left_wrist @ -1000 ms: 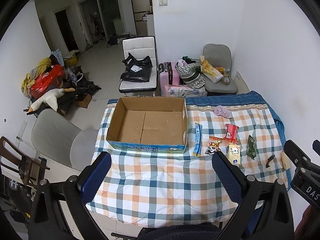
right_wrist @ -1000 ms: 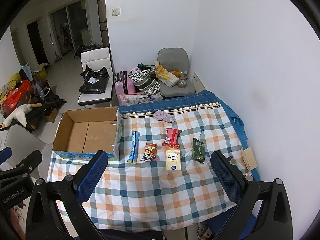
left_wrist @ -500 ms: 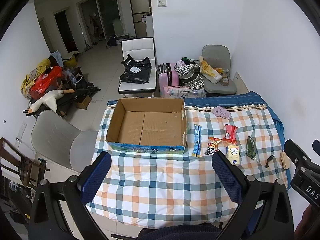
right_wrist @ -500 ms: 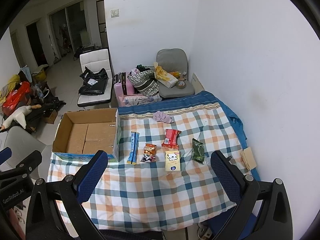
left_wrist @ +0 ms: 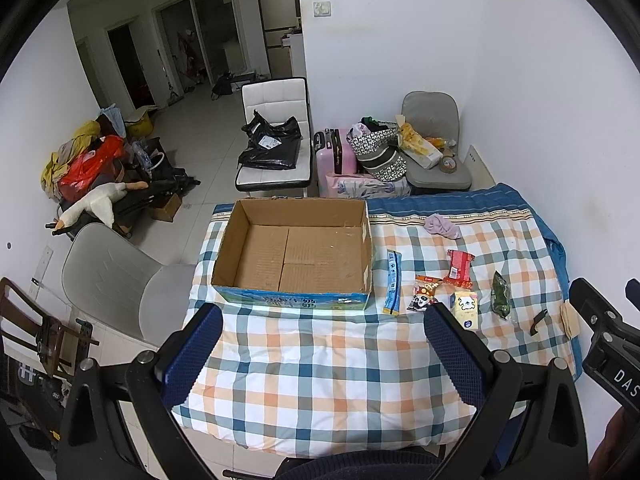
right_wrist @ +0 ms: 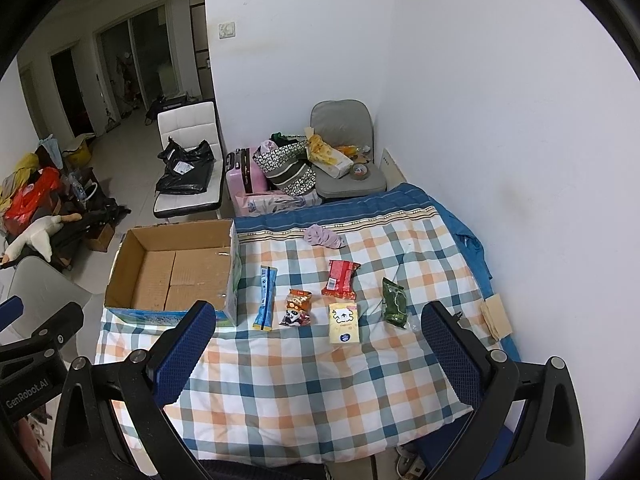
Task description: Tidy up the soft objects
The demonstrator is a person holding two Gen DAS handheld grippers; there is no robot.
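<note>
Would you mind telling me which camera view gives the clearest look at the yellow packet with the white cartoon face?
The right wrist view: the yellow packet lies fully exposed on the checked cloth, its face clear. In the left wrist view the left gripper has its right fingertip over the packet's lower left corner.

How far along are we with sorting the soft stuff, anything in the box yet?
Nothing looks done: the cardboard box is empty. Nothing is in hand; the left hand-held gripper and right hand-held gripper are both open above the table. Left to do: the blue packet, panda packet, red packet, yellow pack, green packet and purple cloth.
</note>
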